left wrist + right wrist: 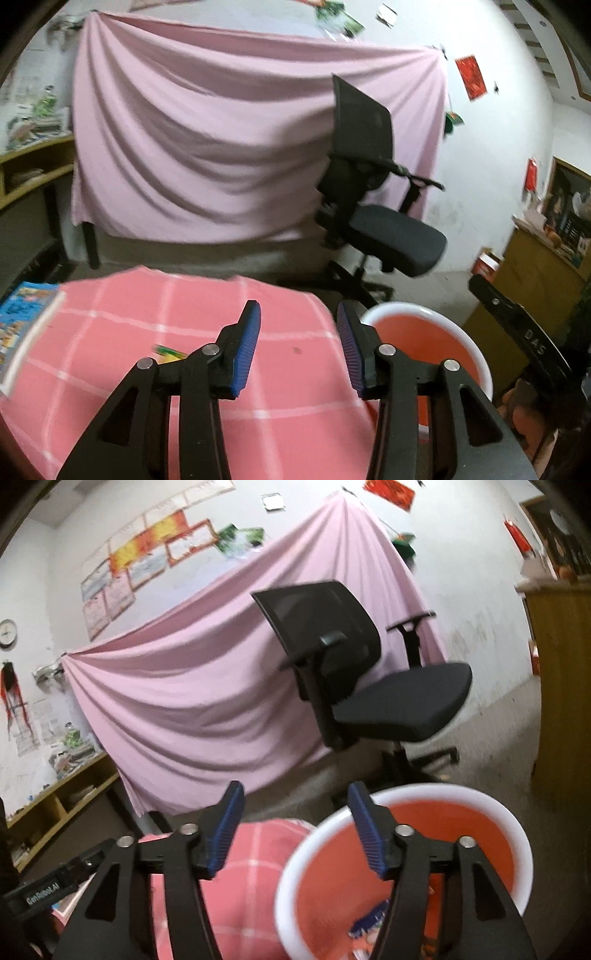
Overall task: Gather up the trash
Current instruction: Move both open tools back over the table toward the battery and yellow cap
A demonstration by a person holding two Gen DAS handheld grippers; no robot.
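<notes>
Book (26, 328) cut off at left edge

Bin (406, 853) mouth lies unobstructed; office chair (369, 686) stands well behind.

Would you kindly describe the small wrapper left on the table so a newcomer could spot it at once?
Start at the table covered by the pink checked tablecloth, with the red bin at its right edge. Left of centre, just beyond the left tongs, lies a small green and yellow wrapper. It is far smaller than the blue book at the left edge.
</notes>
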